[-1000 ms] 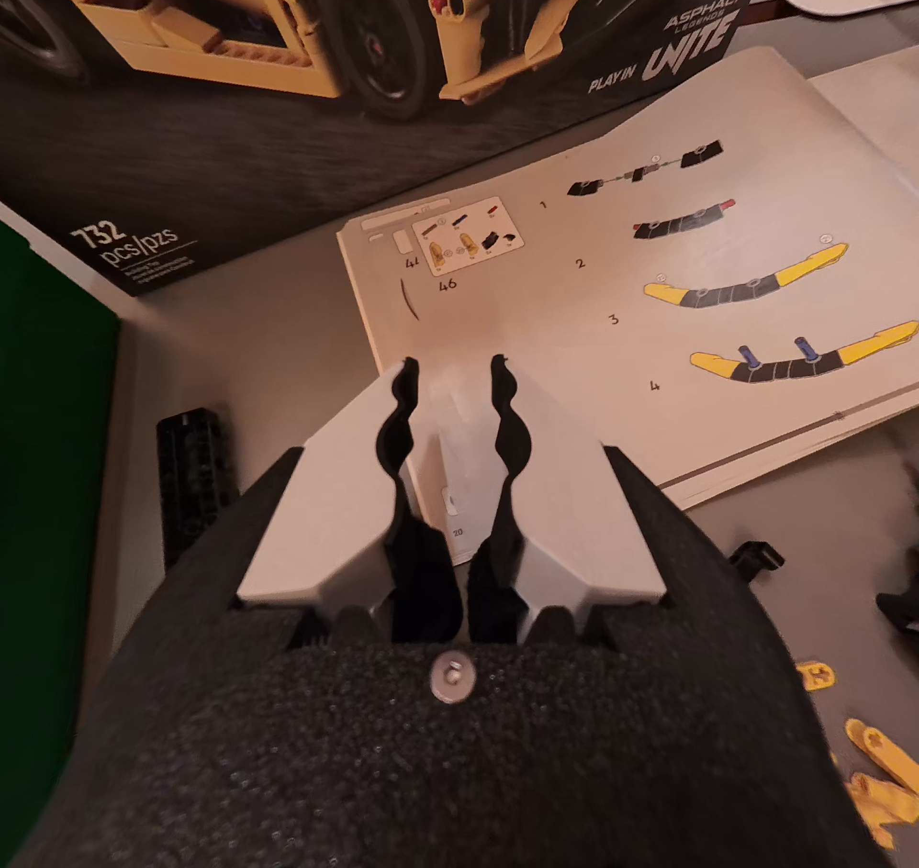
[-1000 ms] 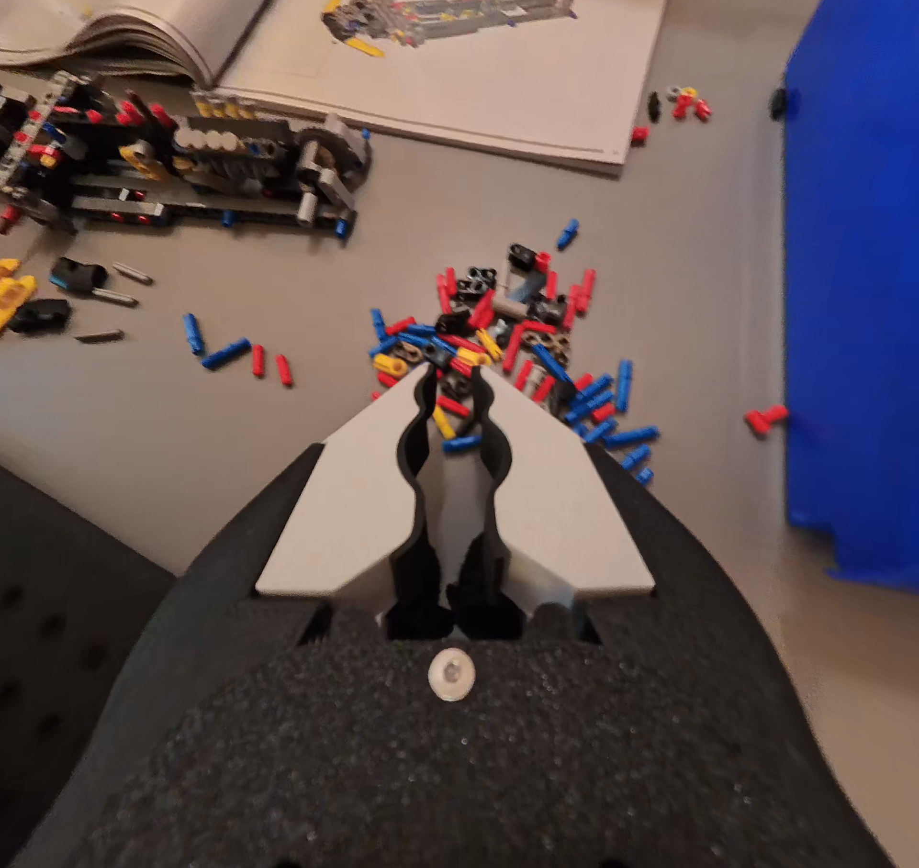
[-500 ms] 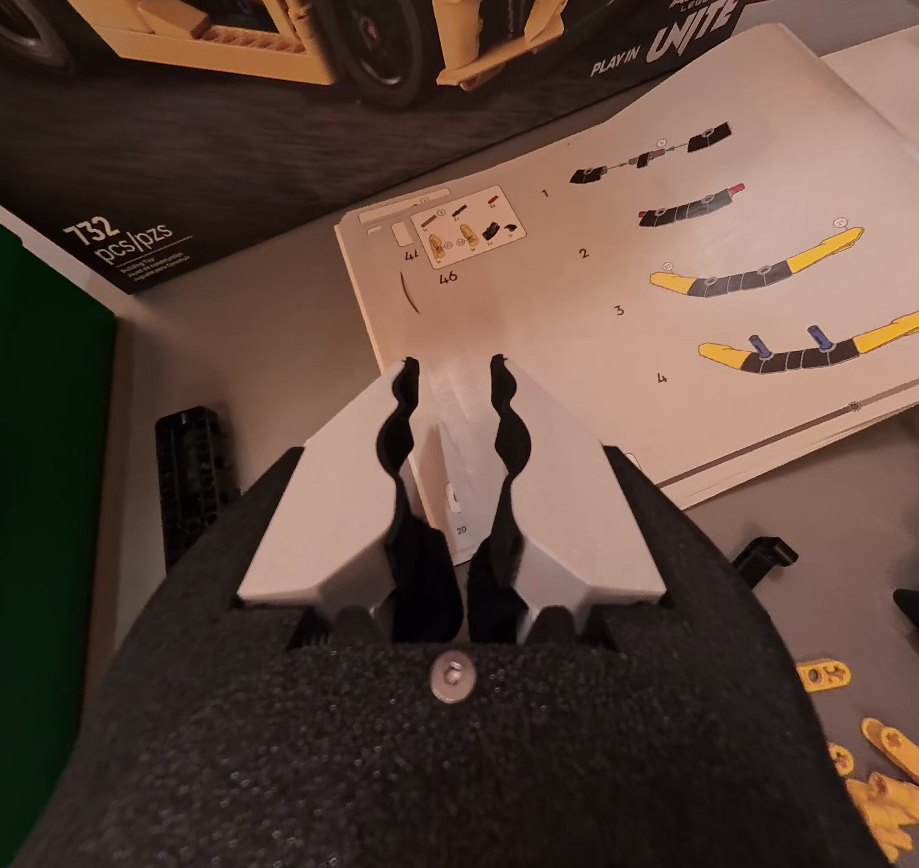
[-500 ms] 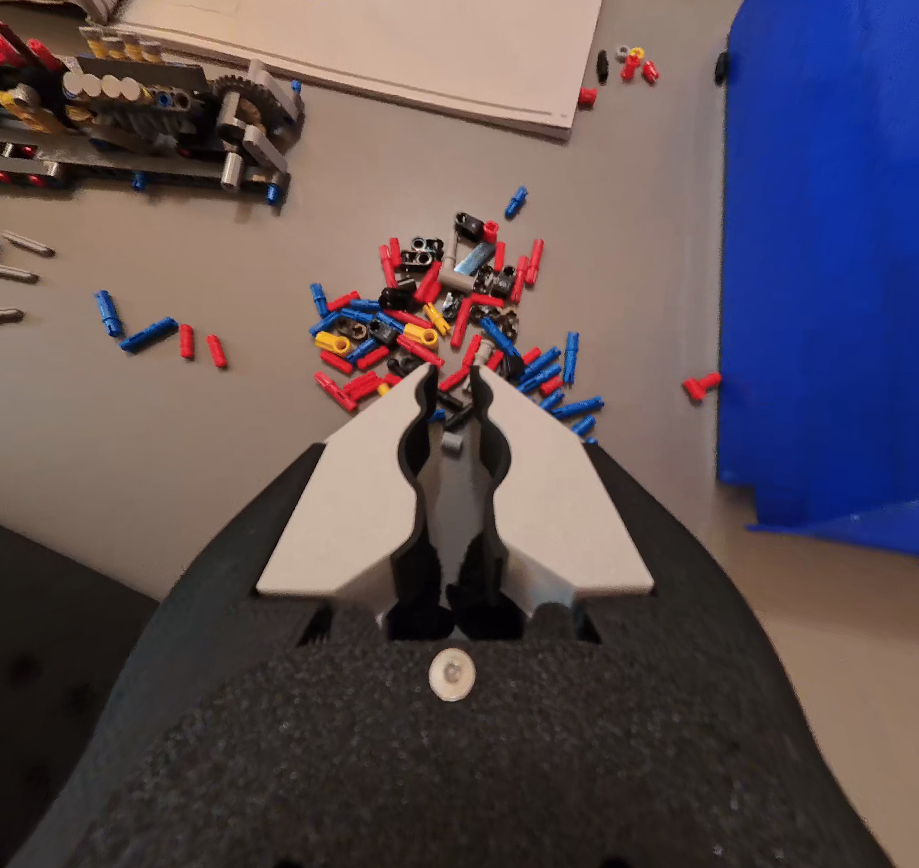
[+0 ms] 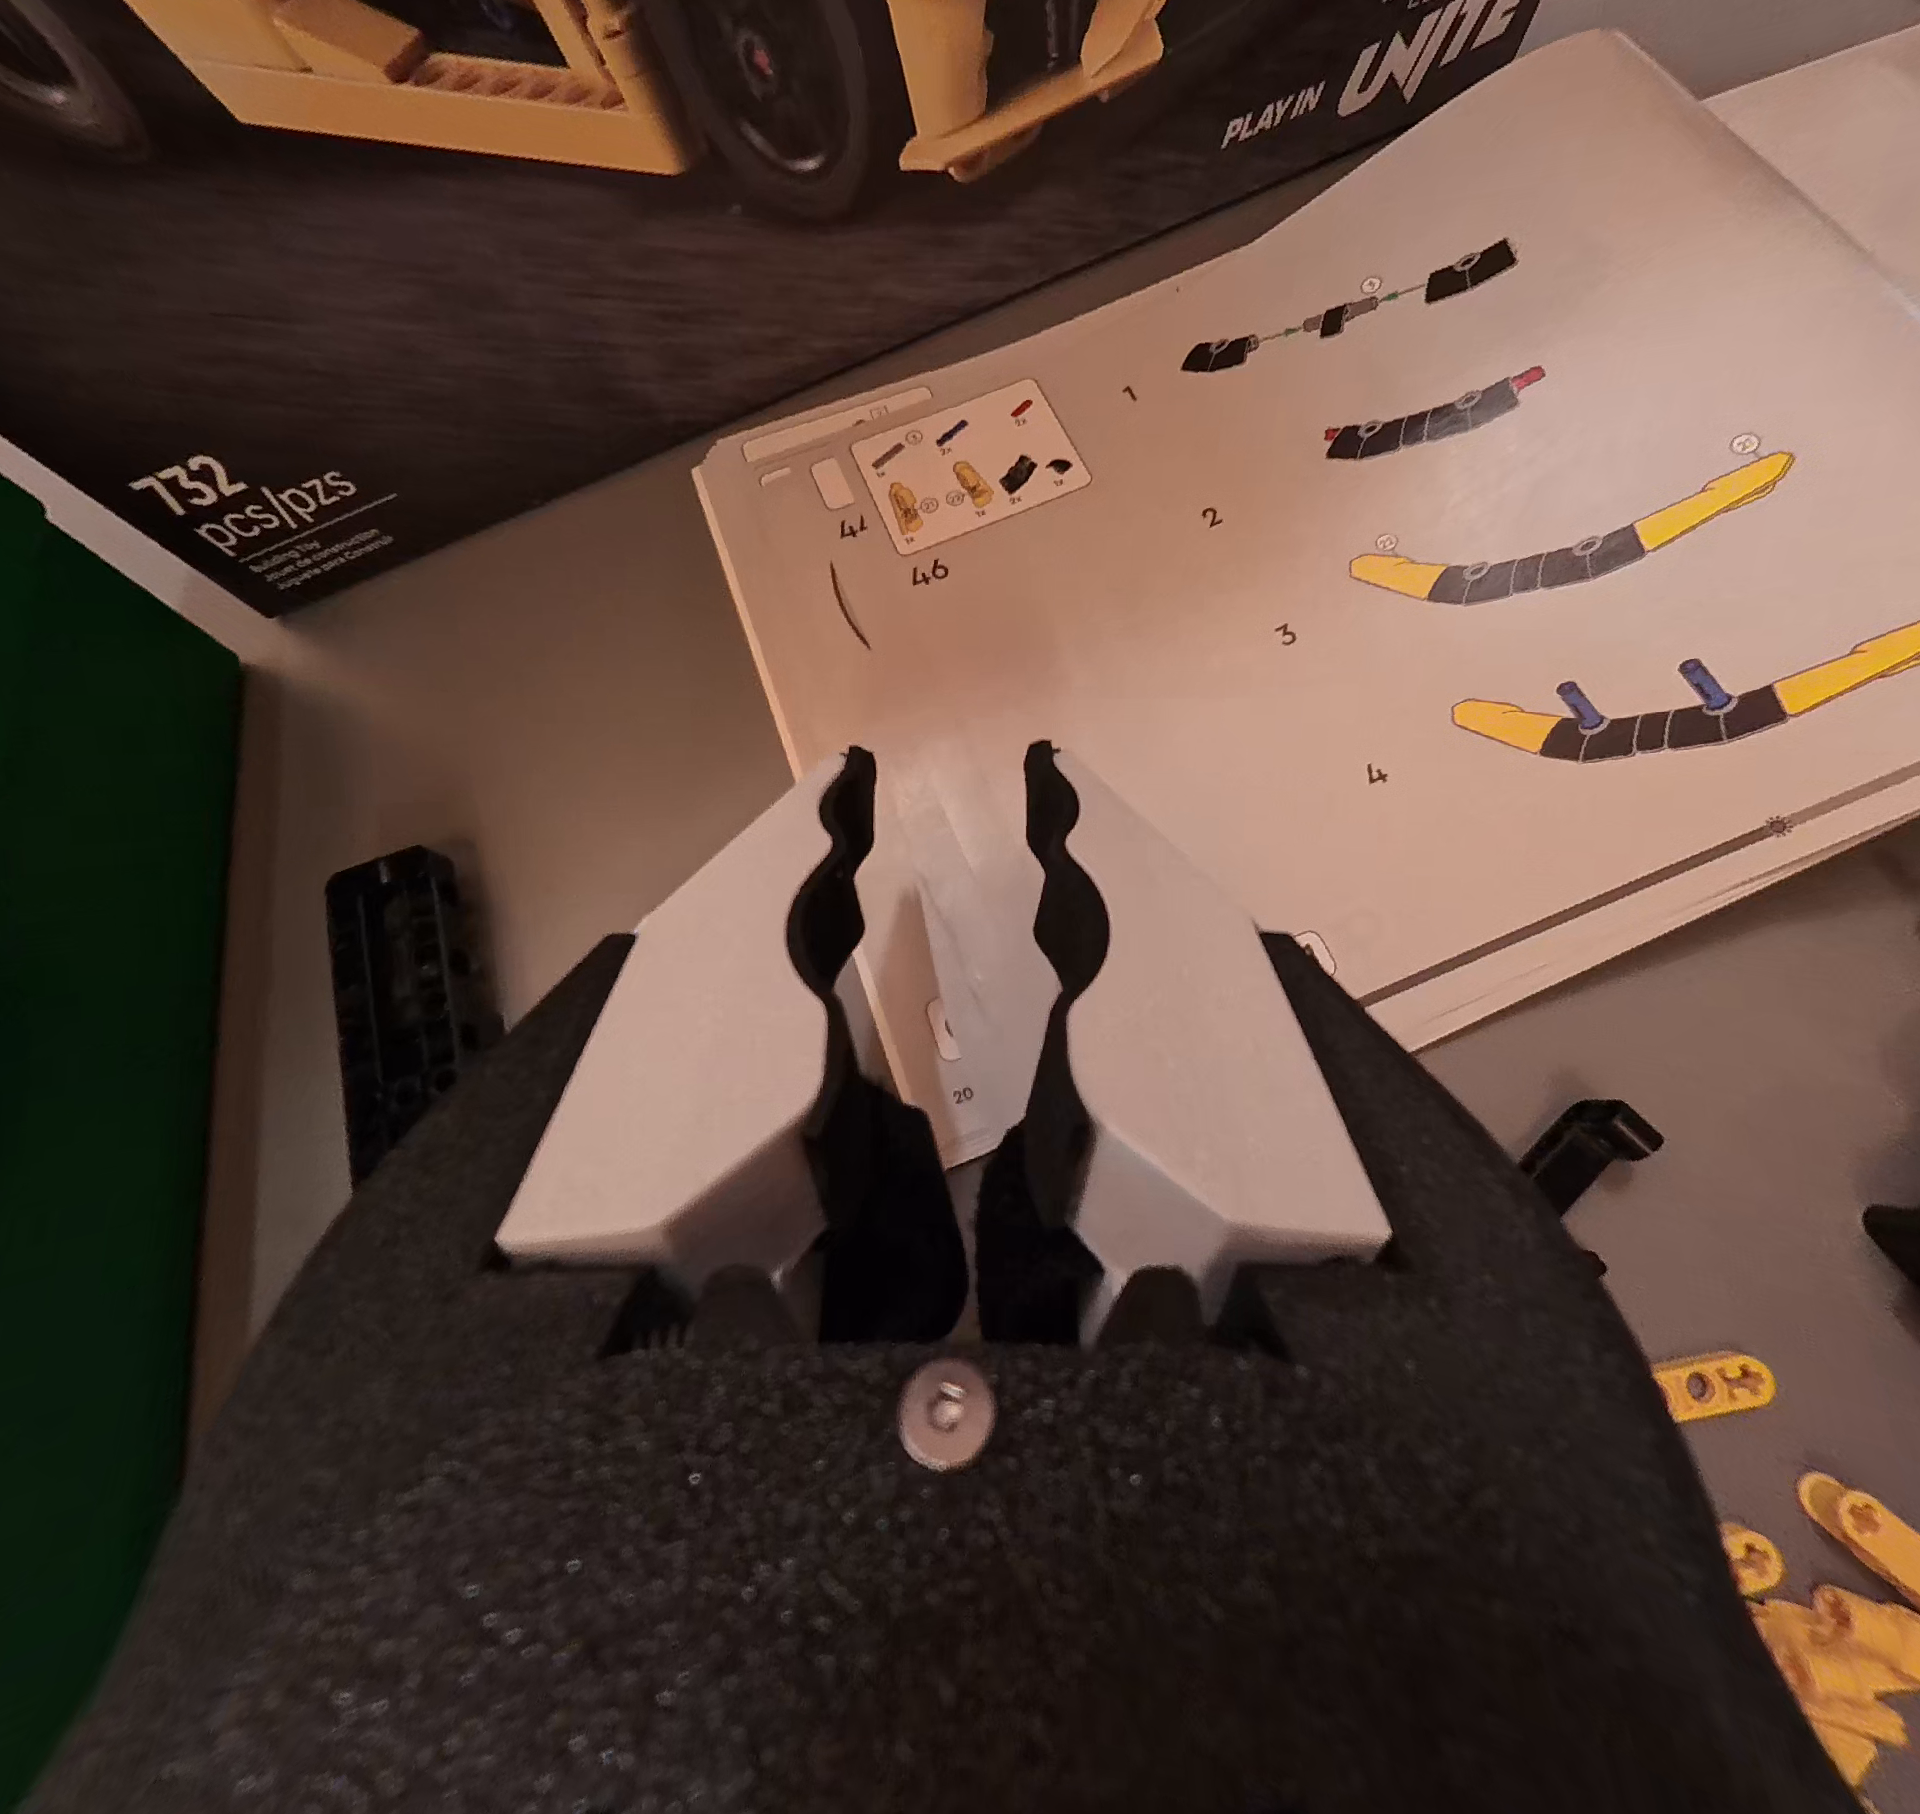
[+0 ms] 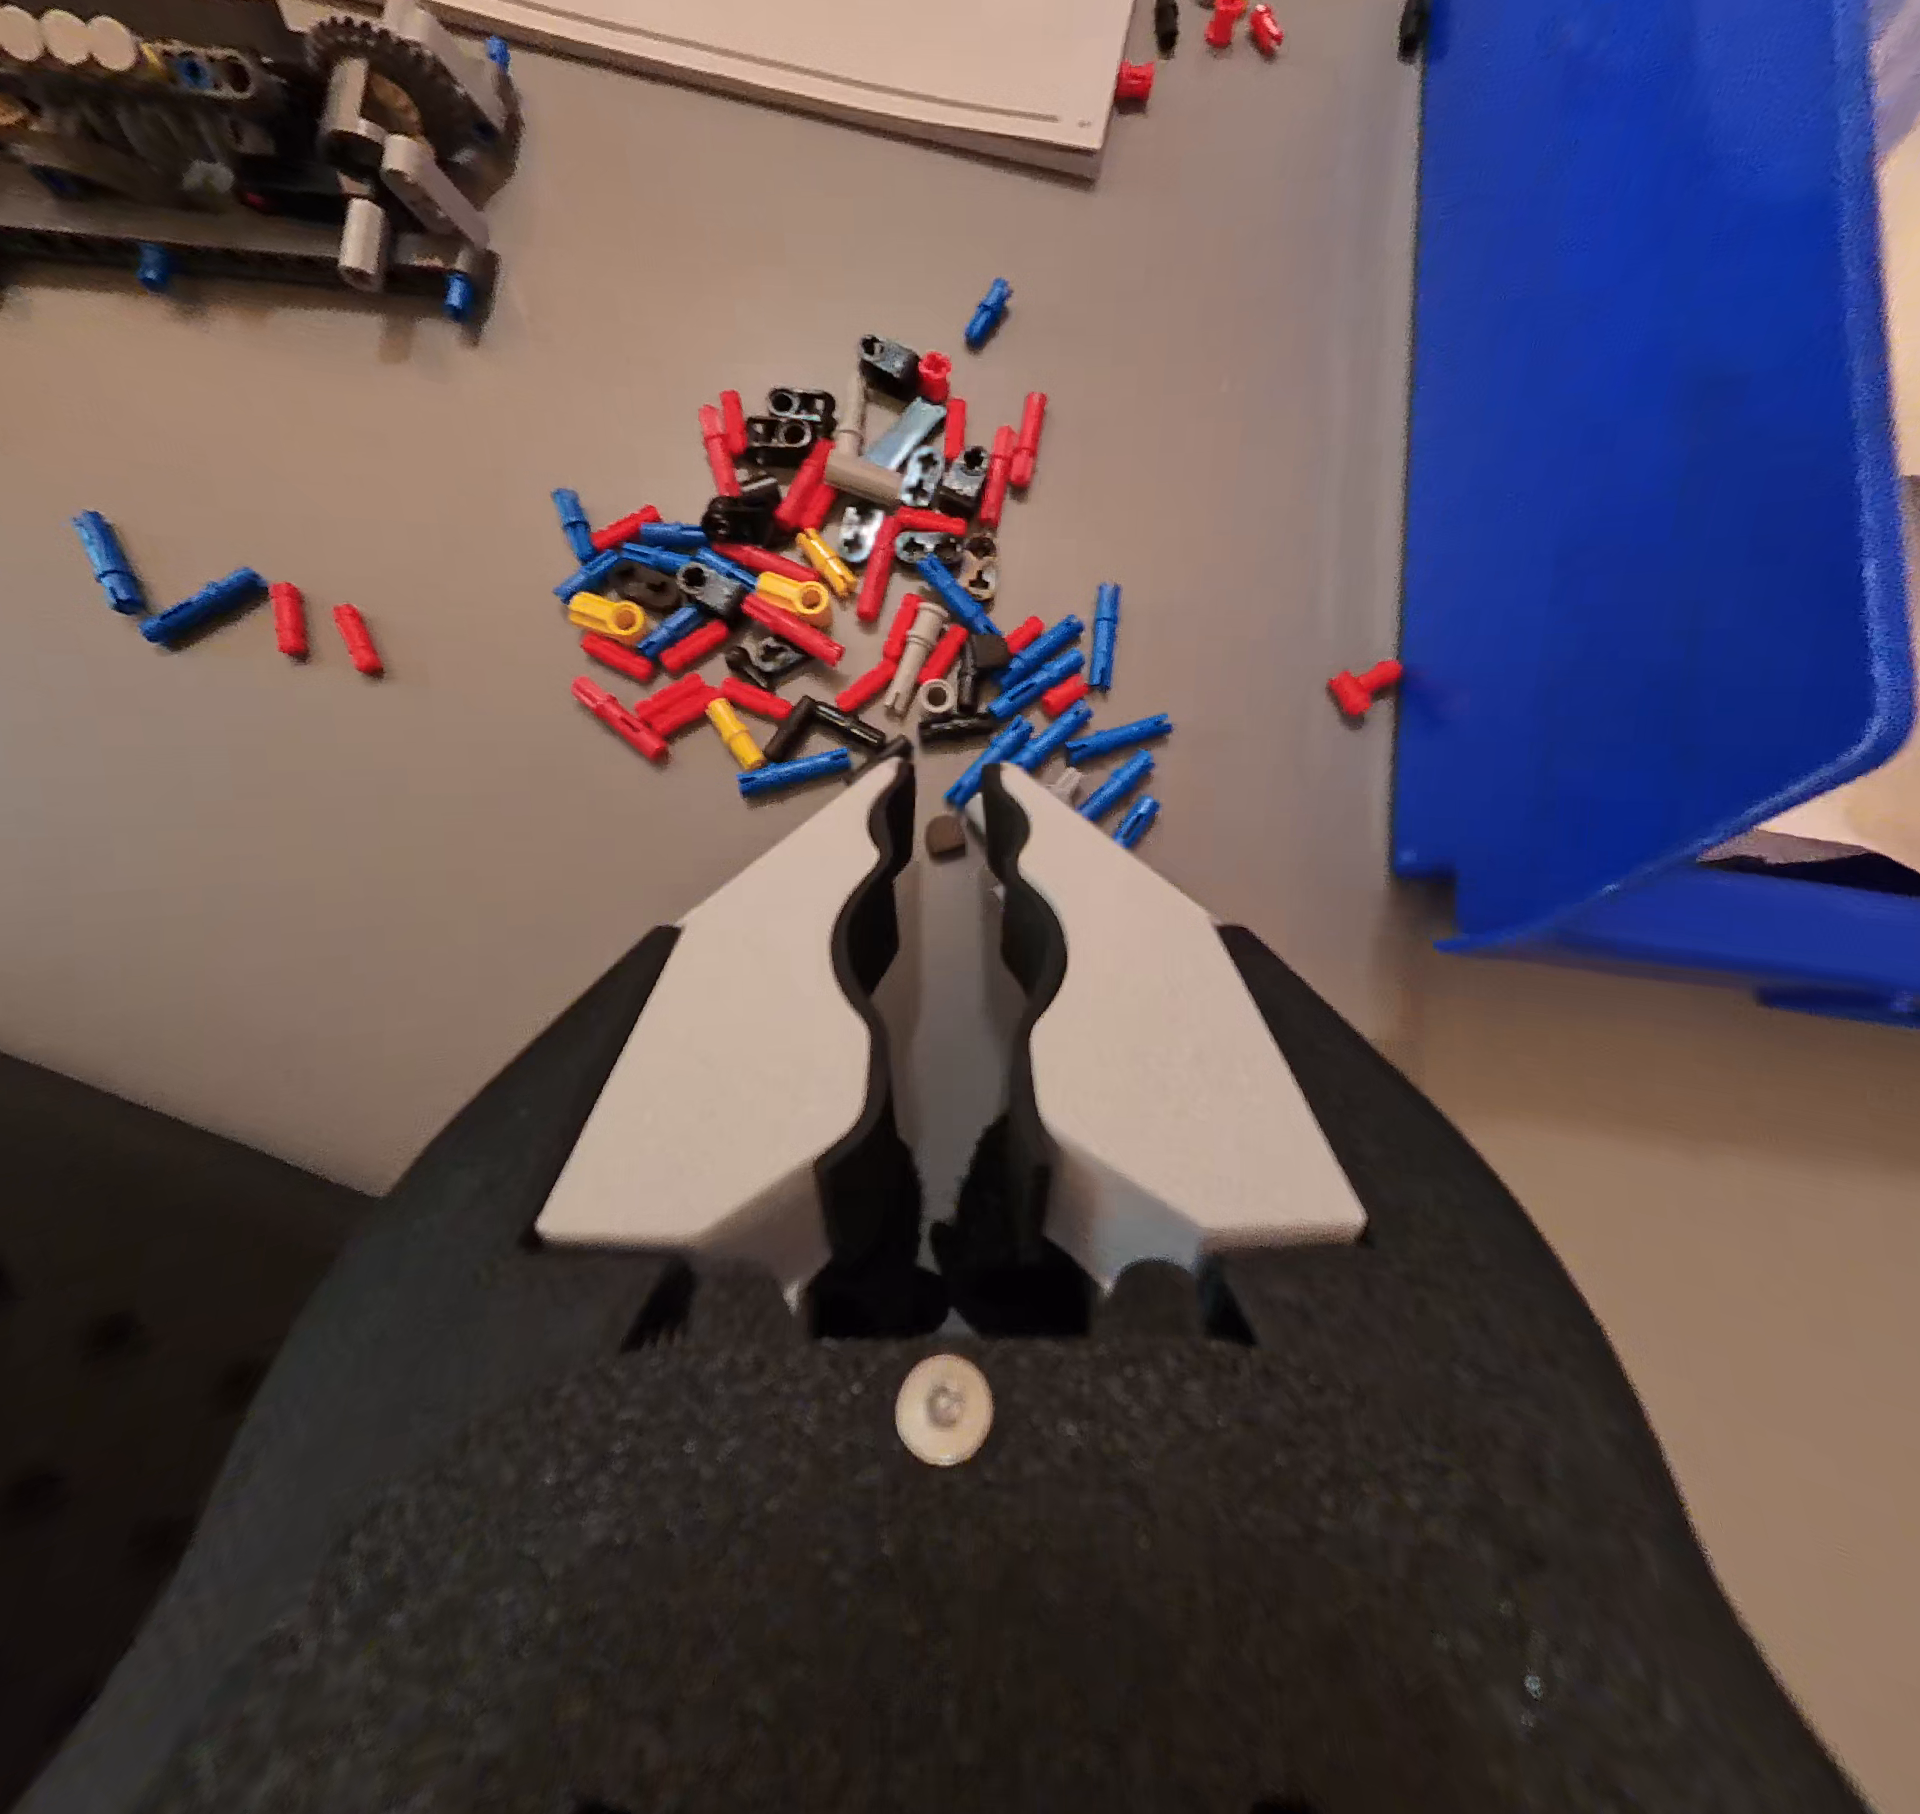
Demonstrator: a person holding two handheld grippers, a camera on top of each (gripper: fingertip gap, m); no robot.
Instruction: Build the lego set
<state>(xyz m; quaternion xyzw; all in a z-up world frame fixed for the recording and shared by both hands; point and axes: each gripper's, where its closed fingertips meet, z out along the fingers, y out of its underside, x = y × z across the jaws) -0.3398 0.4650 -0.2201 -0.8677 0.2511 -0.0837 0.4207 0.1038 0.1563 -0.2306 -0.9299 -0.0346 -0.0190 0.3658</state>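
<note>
My left gripper [image 5: 948, 752] is open and empty above the lower left corner of the open instruction booklet [image 5: 1299, 559]. A black beam [image 5: 400, 995] lies left of it. Yellow pieces [image 5: 1829, 1598] lie at the lower right. My right gripper [image 6: 948, 773] is open and empty, tips just at the near edge of a pile of red, blue, black and yellow pins and connectors [image 6: 842, 580]. A small dark piece [image 6: 943, 835] lies between its fingers on the table. The partly built grey chassis [image 6: 260, 133] lies at the upper left.
The dark set box [image 5: 520, 154] stands behind the booklet, a green bin [image 5: 94, 933] at the left. A blue bin [image 6: 1642, 393] stands right of the pile. Loose blue and red pins [image 6: 208, 601] lie left of the pile, a red one [image 6: 1363, 686] by the bin. Spacing between my two grippers at the tips: around 55 cm.
My right gripper has drawn back toward the near side of the pile and lowered, so the pile now lies beyond its tips. My left gripper has shifted slightly left; it stays open.
</note>
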